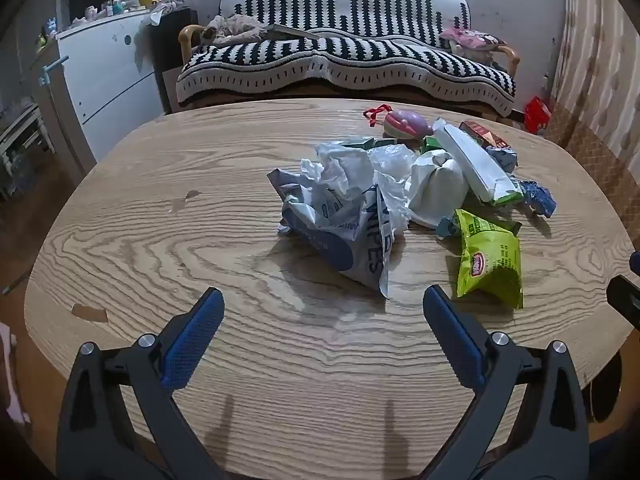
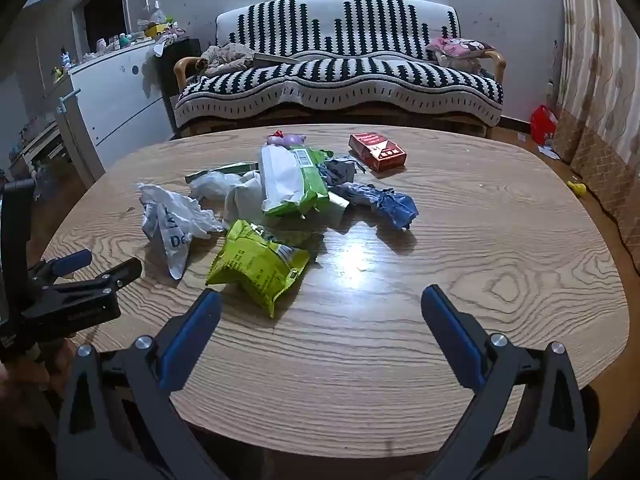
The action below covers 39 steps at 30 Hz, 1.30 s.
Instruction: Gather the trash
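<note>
A heap of trash lies on the oval wooden table [image 1: 160,220]. It holds a crumpled white wipes bag [image 1: 344,236], a lime-green snack bag [image 1: 490,260], a white-and-green wipes pack [image 1: 476,164], a crumpled blue wrapper [image 1: 538,196] and a red cigarette box [image 1: 480,134]. My left gripper [image 1: 323,296] hovers open just short of the wipes bag, holding nothing. My right gripper [image 2: 321,294] is open over bare wood, with the snack bag [image 2: 256,266] just ahead of its left finger. The right wrist view also shows the left gripper [image 2: 104,264] low at the left, and the red box [image 2: 378,151] apart from the heap.
A pink-and-purple toy [image 2: 288,139] with a red ribbon sits behind the heap. Beyond the table stands a sofa [image 2: 340,76] under a black-and-white cover. A white cabinet [image 2: 120,92] is at the left. A red bag [image 2: 543,123] lies on the floor at the right.
</note>
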Motion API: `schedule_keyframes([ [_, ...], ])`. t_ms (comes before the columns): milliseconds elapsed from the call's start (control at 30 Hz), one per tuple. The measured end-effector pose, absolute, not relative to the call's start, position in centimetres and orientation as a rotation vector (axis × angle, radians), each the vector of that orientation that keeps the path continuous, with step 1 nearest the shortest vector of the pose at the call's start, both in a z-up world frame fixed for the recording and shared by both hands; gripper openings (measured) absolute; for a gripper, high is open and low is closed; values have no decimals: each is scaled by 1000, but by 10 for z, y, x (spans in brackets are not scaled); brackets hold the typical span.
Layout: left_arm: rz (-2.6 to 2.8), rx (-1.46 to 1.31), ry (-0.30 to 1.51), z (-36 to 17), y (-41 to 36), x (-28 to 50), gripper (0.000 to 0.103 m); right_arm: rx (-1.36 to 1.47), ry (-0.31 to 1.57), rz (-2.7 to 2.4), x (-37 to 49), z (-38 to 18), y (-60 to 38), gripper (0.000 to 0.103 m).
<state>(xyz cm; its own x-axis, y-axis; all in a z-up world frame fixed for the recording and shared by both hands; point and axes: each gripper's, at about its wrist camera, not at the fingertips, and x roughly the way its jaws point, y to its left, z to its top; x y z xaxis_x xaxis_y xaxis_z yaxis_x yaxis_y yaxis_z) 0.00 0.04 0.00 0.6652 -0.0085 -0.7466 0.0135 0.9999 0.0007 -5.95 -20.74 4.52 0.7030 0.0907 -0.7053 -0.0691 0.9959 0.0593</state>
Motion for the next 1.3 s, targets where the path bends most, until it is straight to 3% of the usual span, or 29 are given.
schedule_keyframes([
  [1300,-15,9,846,-3,0,1,97,42,802,101,-56,36,-205,97],
])
